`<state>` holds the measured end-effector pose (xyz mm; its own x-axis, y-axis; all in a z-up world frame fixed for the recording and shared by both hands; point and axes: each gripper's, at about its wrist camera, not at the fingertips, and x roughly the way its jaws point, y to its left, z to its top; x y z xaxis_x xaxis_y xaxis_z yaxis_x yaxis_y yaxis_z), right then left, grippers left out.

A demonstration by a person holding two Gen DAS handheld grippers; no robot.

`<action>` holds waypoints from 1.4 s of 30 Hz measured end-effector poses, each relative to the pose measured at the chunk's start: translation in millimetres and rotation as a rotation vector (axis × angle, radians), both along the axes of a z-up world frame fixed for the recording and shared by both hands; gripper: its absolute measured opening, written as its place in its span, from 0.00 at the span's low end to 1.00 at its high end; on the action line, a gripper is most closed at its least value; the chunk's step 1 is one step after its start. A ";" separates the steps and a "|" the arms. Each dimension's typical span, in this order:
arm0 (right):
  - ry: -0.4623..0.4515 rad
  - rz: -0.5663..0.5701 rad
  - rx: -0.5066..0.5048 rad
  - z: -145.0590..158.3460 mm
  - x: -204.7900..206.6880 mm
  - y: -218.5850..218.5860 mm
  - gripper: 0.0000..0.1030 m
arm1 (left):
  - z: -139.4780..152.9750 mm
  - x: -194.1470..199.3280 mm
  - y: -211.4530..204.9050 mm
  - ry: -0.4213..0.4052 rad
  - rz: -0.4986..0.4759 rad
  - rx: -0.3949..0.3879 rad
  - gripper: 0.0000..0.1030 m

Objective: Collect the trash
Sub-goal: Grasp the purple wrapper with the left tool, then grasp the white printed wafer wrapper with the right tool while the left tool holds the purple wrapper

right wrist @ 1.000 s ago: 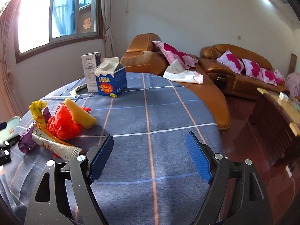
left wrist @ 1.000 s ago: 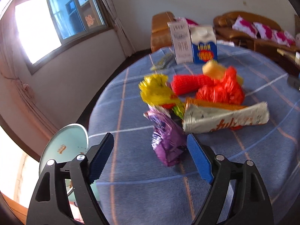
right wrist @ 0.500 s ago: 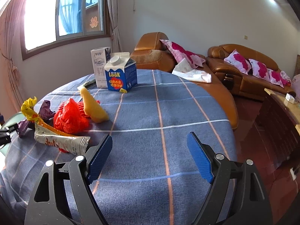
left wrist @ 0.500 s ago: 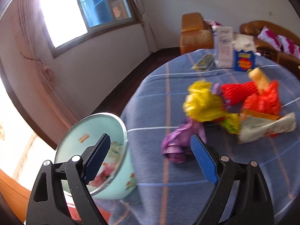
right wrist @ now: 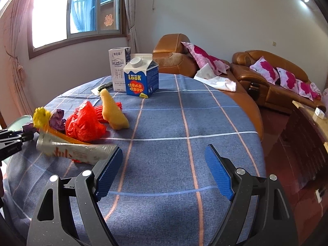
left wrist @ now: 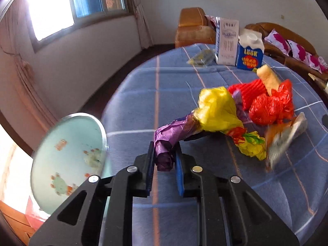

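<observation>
my left tool [left wrist: 164, 164] is closing on the crumpled purple plastic wrapper [left wrist: 170, 141] at the worktop's [left wrist: 143, 94] near edge, right tool [right wrist: 162, 172] spread and empty; likely risk: the tangled yellow wrapper [left wrist: 217, 110] drags along and misses the pale green enamel basin [left wrist: 67, 155].

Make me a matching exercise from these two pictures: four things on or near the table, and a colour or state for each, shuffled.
Things:
1. Left claw
2. Right claw
3. LOOK carton
4. Crumpled bag beside the foam wedge

Colour or state:
A. Red
B. Closing on the purple wrapper
C. Open, nothing between its pads
D. Blue, standing upright

Pairs: 1-B, 2-C, 3-D, 4-A
</observation>
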<state>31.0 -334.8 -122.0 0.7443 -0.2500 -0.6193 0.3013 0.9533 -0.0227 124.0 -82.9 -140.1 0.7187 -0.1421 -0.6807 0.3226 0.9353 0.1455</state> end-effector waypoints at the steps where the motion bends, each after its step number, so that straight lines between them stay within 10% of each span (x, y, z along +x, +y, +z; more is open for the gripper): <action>1: 0.001 0.000 0.004 0.2 0.9 0.7 0.79 | 5.7 -3.2 2.3 -0.019 0.003 0.002 0.16; 8: 0.002 0.028 0.023 6.1 9.7 11.2 0.79 | 38.0 -16.4 29.9 -0.135 0.088 0.000 0.16; 23: 0.198 0.180 0.128 -11.1 63.1 34.2 0.72 | 40.1 -32.6 52.6 -0.117 0.089 -0.034 0.16; 26: 0.237 0.199 0.147 -16.9 67.2 36.0 0.63 | 37.8 -31.9 56.6 -0.109 0.096 -0.044 0.16; 28: 0.299 0.218 0.153 -26.4 72.0 38.0 0.35 | 39.4 -32.1 57.8 -0.113 0.094 -0.051 0.16; 33: 0.310 0.246 0.134 -29.3 72.7 44.1 0.20 | 43.3 -33.5 62.0 -0.120 0.094 -0.064 0.16; 38: 0.284 0.225 0.176 -24.2 64.9 41.3 0.23 | 47.3 -33.2 69.5 -0.131 0.119 -0.072 0.16; 40: 0.242 0.191 0.210 -14.0 60.6 36.0 0.60 | 50.6 -33.5 72.6 -0.138 0.129 -0.080 0.16; 42: 0.195 0.142 0.262 -4.5 57.7 31.5 0.74 | 52.0 -34.0 74.5 -0.142 0.128 -0.083 0.16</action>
<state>88.7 -303.3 -126.6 0.6216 0.0338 -0.7826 0.1795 0.9663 0.1844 89.9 -8.4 -88.2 0.8224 -0.0945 -0.5609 0.1821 0.9779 0.1022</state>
